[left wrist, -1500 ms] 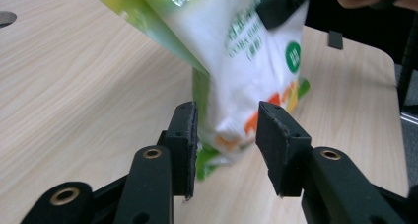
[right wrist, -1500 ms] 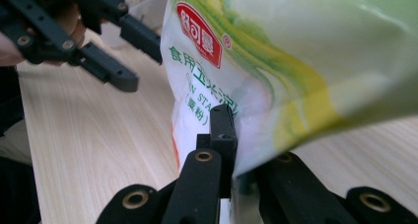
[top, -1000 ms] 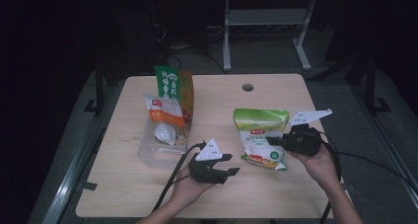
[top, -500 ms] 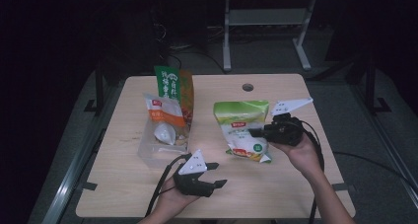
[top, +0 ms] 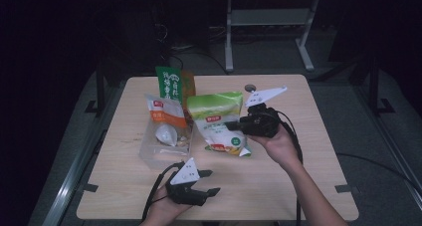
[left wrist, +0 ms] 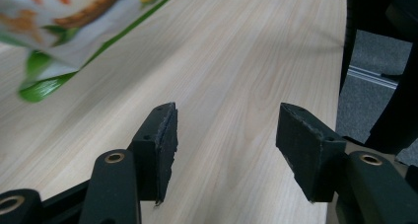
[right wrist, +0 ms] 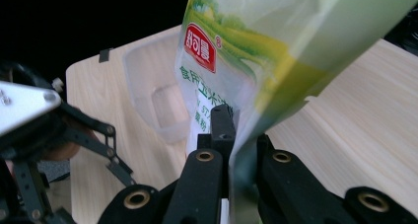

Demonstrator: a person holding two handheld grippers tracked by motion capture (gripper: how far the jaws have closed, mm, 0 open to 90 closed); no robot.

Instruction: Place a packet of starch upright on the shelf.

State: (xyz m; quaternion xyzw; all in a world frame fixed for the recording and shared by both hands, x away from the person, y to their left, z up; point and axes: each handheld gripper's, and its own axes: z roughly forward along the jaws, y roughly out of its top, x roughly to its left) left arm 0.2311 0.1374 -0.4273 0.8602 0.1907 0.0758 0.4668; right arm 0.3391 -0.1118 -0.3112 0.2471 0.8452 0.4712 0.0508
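A green and white snack bag (top: 218,120) is lifted off the table near its middle, tilted, with my right gripper (top: 235,126) shut on its right edge. In the right gripper view the jaws pinch the bag (right wrist: 246,46) at the gripper (right wrist: 241,135). My left gripper (top: 214,181) rests low near the table's front edge, open and holding nothing. Its own view shows its gripper (left wrist: 224,140) with spread pads over bare wood and a corner of the bag (left wrist: 54,31) farther off.
A clear plastic container (top: 154,151) left of the bag holds an orange and white packet (top: 164,111) and a white item (top: 164,135). A tall green and orange pouch (top: 171,84) stands behind it. The table (top: 298,186) has a small hole (top: 250,87).
My right gripper has carried the green bag leftward, close to the clear container. My left gripper has drawn back toward the front edge and to the left.
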